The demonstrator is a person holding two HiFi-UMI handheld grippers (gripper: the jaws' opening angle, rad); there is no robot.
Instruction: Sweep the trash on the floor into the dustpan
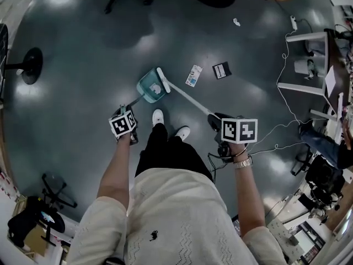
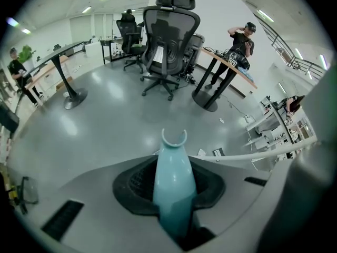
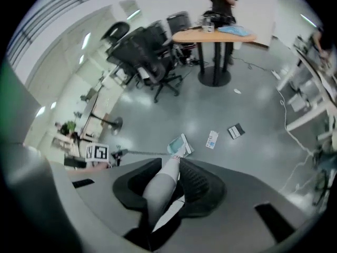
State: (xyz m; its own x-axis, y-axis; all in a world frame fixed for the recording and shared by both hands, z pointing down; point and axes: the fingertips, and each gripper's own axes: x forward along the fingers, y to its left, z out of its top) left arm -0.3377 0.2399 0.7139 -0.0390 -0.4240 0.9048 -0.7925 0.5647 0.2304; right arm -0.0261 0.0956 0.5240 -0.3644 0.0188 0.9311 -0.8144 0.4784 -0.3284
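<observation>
A teal dustpan (image 1: pixel 149 88) rests on the grey floor ahead of the person's white shoes. Its teal handle (image 2: pixel 173 186) runs between the jaws of my left gripper (image 1: pixel 124 126), which is shut on it. A white broom head (image 1: pixel 163 79) lies against the dustpan's mouth. The broom's long pale handle (image 1: pixel 190 99) leads back to my right gripper (image 1: pixel 229 130), shut on the handle (image 3: pixel 159 190). Just right of the broom head lie a white and blue carton (image 1: pixel 193 75) and a black packet (image 1: pixel 222 70). A small white scrap (image 1: pixel 236 22) lies farther off.
Black office chairs (image 2: pixel 165 41) and a round table on a black base (image 3: pixel 214 77) stand beyond the trash. White table legs with trailing cables (image 1: pixel 298 84) fill the right side. A black stand base (image 1: pixel 30 65) sits on the left, with clutter behind the person.
</observation>
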